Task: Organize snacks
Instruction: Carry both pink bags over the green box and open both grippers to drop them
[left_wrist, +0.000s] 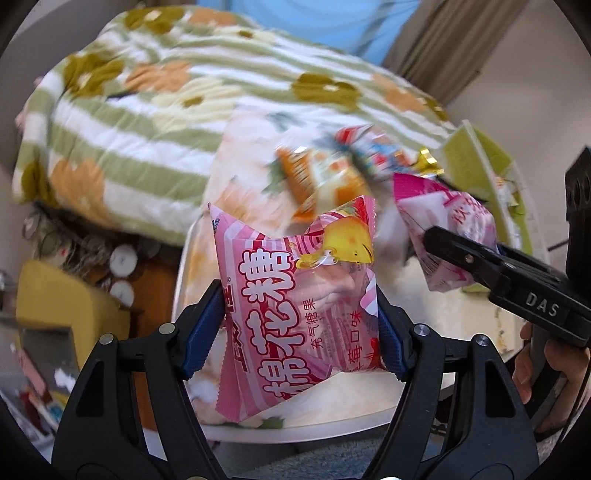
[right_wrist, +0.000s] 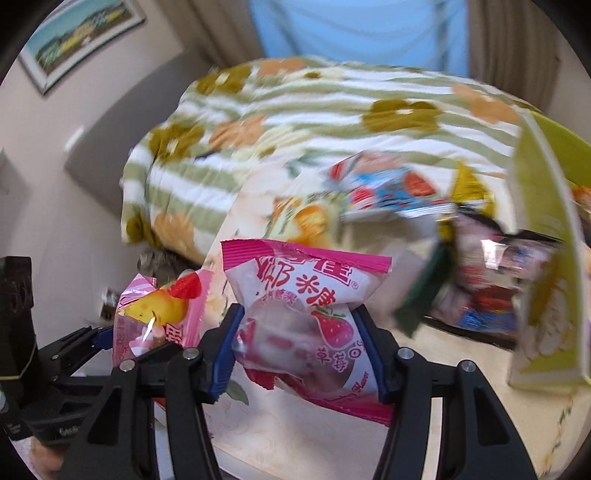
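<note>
While lifted off table (left_wrist: 369, 406): L gripper (left_wrist: 299, 314) on marshmallow pack (left_wrist: 295, 295), R gripper (right_wrist: 301, 343) on strawberry pack (right_wrist: 306, 317).

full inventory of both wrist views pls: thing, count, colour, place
marshmallow packet: 1, pink striped with a yellow cartoon, between the left gripper's pads
strawberry snack packet: 1, magenta and white, between the right gripper's pads
loose snack packets: several, orange, blue and red, blurred, on the table behind the held ones
snack box: 1, lime green and white, table's right side, wrapped snacks inside
table: 1, cream floral cover
quilt: 1, green-white stripes with orange and olive flowers, on the bed behind the table
framed picture: 1, landscape, wall at upper left
left gripper: black, blue pads, shut on the marshmallow packet
right gripper: black, blue pads, shut on the strawberry packet
hand: 1, holding the right gripper's handle
</note>
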